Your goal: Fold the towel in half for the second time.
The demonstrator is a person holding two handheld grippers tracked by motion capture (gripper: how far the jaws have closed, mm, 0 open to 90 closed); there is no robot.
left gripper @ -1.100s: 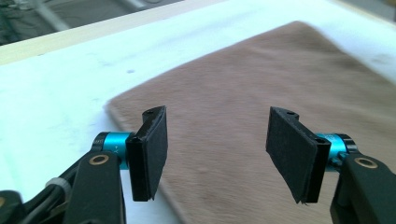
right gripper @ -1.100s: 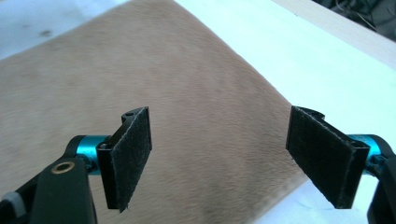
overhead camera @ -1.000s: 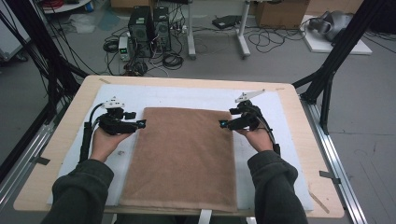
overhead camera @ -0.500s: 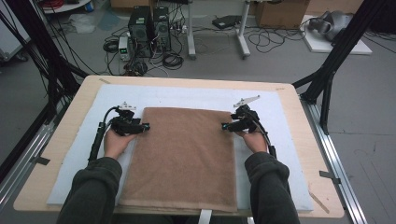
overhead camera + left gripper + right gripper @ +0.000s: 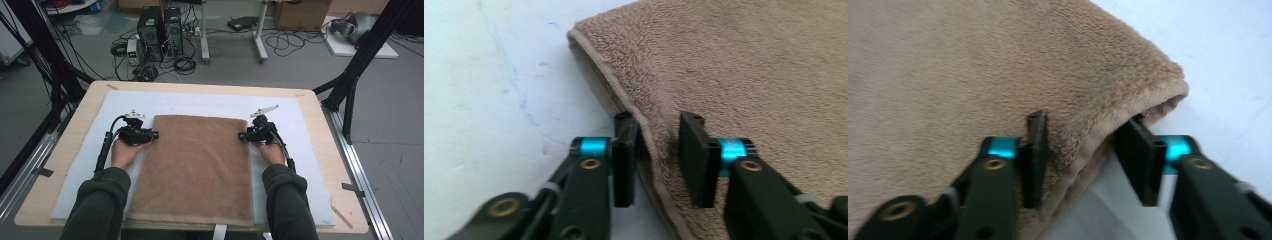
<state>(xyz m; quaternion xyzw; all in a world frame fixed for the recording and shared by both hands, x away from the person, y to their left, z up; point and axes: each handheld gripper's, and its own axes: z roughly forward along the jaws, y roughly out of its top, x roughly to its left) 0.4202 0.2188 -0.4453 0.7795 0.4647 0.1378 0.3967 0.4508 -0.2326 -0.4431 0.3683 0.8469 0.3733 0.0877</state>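
Jaws of both grippers just closing, astride far corners of brown towel (image 5: 197, 167), long axis toward person.

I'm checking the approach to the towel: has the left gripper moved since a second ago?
Yes. The left gripper came down and nearer the person, along the brown towel's left edge, jaws closing around it.

My left gripper (image 5: 152, 135) and right gripper (image 5: 243, 135) sit at the towel's (image 5: 200, 165) far corners, each straddling a side edge. The white mat (image 5: 200, 102) beyond the towel lies bare, so I have free passage there. Bare mat also runs outside each hand, up to the table's wooden rim (image 5: 75, 130). Black frame struts (image 5: 350, 90) rise off the right far corner, and more stand off the left side.
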